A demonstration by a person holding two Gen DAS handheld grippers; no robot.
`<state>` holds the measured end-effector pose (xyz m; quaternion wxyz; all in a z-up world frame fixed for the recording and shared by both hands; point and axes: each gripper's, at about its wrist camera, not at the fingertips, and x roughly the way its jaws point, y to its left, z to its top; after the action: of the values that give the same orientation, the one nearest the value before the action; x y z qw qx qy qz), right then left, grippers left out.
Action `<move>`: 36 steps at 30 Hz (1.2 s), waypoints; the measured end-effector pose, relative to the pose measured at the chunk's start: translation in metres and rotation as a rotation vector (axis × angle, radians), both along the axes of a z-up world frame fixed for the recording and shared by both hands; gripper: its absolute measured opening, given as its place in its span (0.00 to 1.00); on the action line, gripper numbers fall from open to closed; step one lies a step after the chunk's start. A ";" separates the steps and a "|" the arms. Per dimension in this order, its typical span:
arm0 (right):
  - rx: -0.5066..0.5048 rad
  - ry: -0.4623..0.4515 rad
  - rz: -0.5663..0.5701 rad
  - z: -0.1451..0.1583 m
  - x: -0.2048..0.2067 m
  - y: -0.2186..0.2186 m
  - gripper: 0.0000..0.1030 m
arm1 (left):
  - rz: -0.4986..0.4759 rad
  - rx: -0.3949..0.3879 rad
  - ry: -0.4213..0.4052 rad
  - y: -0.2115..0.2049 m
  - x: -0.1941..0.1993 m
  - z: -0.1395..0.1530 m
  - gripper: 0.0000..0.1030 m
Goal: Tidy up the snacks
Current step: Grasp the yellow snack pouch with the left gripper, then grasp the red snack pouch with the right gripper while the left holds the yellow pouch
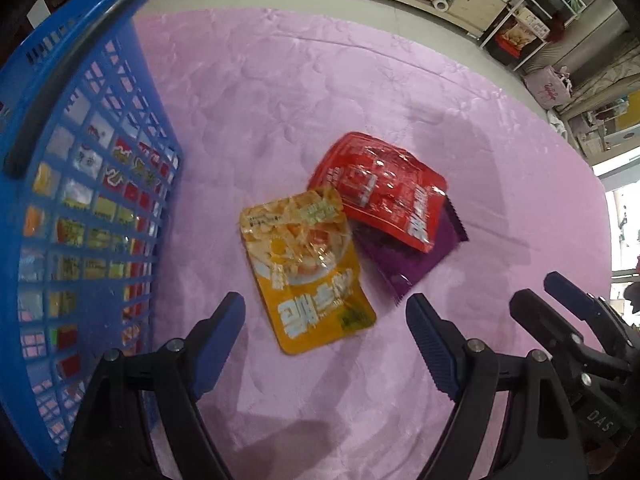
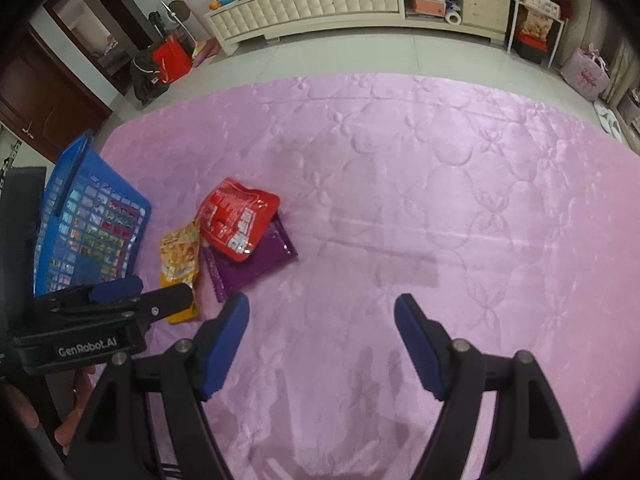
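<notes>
- Blue basket [image 1: 80, 208] stood at far left on the pink quilted cover [image 1: 280, 100], packets visible through its mesh wall.
- Yellow packet [image 1: 308, 268] lay flat just right of the basket, apart from it.
- Left gripper [image 1: 326, 320] hovered over the near end of the yellow packet, jaws spread wide, nothing held.
- Red packet [image 1: 384, 192] lay right of the yellow packet, overlapping its far corner, atop a purple packet [image 1: 404, 264].
- Right gripper [image 2: 322, 320], well right of the basket, jaws released, empty above bare cover.
</notes>
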<state>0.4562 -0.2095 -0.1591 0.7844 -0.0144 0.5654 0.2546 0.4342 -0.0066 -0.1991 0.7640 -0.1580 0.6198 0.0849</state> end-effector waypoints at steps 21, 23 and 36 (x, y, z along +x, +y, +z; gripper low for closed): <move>-0.005 -0.010 0.031 -0.007 0.003 0.009 0.77 | -0.085 0.142 0.019 -0.022 0.026 -0.024 0.75; -0.016 -0.026 0.052 -0.005 0.003 0.012 0.77 | -0.093 0.143 0.004 -0.025 0.025 -0.021 0.59; -0.128 -0.163 0.443 -0.004 0.008 0.079 0.77 | -0.148 0.111 -0.092 -0.019 -0.001 -0.002 0.15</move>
<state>0.4640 -0.1310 -0.1634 0.7499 -0.2079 0.4984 0.3821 0.4328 -0.0257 -0.2009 0.8034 -0.0731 0.5883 0.0552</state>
